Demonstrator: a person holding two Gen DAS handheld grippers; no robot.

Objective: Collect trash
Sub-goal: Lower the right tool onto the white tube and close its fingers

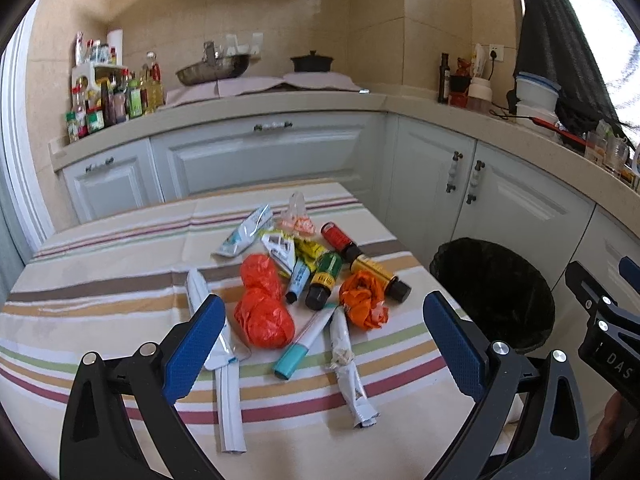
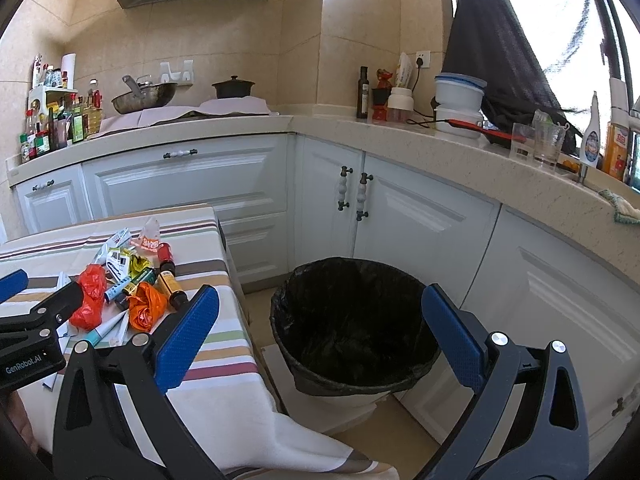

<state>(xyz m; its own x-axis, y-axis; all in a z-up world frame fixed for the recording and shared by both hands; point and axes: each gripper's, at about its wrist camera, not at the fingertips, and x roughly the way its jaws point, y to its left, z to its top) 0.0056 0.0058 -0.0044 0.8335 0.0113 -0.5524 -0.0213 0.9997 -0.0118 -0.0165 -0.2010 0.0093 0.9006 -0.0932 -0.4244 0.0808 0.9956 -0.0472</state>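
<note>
Both grippers gape empty: the left gripper (image 1: 324,340) hovers over the trash pile (image 1: 316,280) on the striped table (image 1: 100,280), the right gripper (image 2: 320,344) hangs above the black-lined bin (image 2: 352,320), which stands right of the table.

The left wrist camera looks forward and down over the table (image 1: 120,280), close to the trash pile (image 1: 304,280), the bin (image 1: 496,292) at its right edge. The right wrist camera sits further right, facing the bin (image 2: 352,320) nearby. Both share pile (image 2: 124,284), bin and corner cabinets (image 2: 260,184).
</note>
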